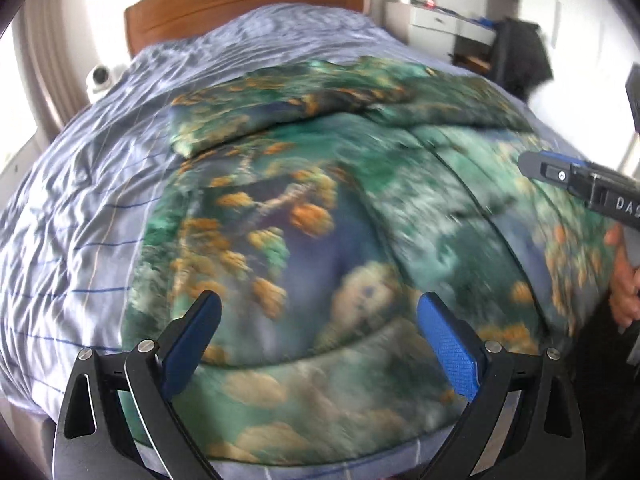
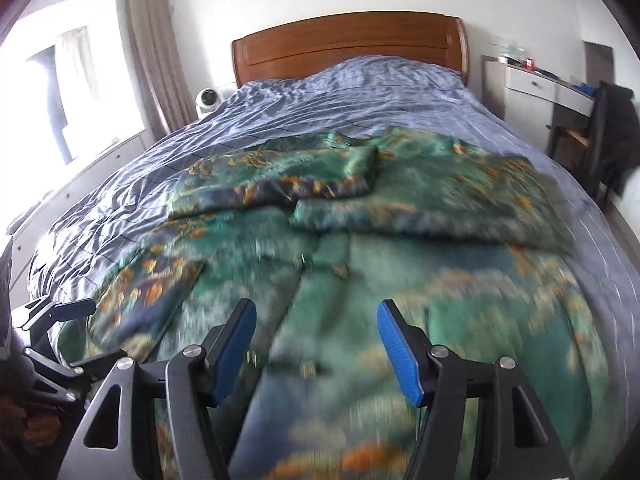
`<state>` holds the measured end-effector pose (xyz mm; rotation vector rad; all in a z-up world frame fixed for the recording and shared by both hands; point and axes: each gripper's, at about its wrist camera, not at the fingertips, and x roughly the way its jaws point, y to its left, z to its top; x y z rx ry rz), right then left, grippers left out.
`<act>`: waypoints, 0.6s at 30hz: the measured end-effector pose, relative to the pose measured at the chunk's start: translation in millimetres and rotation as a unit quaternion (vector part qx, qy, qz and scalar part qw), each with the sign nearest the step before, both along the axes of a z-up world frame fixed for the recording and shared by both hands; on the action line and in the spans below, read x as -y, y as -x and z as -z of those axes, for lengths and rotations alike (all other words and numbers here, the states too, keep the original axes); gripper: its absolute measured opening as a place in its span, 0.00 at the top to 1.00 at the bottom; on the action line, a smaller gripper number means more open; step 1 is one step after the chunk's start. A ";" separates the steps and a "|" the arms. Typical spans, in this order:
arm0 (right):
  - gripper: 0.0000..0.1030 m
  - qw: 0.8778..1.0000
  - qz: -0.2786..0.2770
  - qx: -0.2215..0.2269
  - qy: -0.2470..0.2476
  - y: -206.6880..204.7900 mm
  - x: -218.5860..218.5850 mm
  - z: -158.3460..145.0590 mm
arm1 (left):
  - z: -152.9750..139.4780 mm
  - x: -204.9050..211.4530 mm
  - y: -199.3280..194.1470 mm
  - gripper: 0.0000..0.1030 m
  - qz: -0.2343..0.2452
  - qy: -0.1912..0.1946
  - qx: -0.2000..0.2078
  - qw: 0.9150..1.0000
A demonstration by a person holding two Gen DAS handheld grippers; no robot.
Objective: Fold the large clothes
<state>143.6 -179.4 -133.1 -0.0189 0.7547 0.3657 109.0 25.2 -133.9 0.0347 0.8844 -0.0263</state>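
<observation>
While both claws hang over the near hem with nothing between their pads, the item to be handled is a large printed garment [image 2: 360, 264], green and blue with orange flower clusters, lying spread on the bed [image 2: 132, 184] over a blue striped cover, its near edge at the foot of the bed and its far part toward the wooden headboard [image 2: 348, 44]. Left claw [image 1: 319, 322]: spread wide, empty, above the near left part of the cloth. Right claw [image 2: 316, 340]: likewise spread wide, empty, above the near middle; it also shows at the right border of the left wrist view. Sleeves: both appear already folded inward across the upper body, the left sleeve [image 2: 280, 176] and the right sleeve [image 2: 432, 208] lying crosswise as bands that meet near the middle. Long axis: foot to headboard, with the hem nearest the cameras and what seems the collar end farthest; blur hides the neckline. Step in hand, as judged: taking the hem for a fold up toward the sleeves. Method advised: pinch both bottom corners well apart, catch all layers, lift evenly, carry straight along the long axis, lay the hem square to the sleeve bands without dragging them.
</observation>
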 end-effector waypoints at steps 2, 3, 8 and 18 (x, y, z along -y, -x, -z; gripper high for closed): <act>0.37 1.000 0.007 -0.008 -0.007 10.6 7.6 2.5 | 1.9 8.2 3.8 0.04 0.008 -0.006 -0.003 1.000; 0.37 1.000 0.012 -0.012 -0.007 16.5 11.3 4.6 | 2.0 10.0 4.3 0.04 0.011 -0.005 -0.004 1.000; 0.37 1.000 0.018 0.000 -0.005 30.5 19.4 0.8 | -1.1 11.7 10.9 0.04 0.013 -0.002 0.001 1.000; 0.37 1.000 0.000 0.015 -0.002 42.5 5.7 2.8 | 0.7 -2.5 17.9 0.04 -0.017 0.001 -0.001 1.000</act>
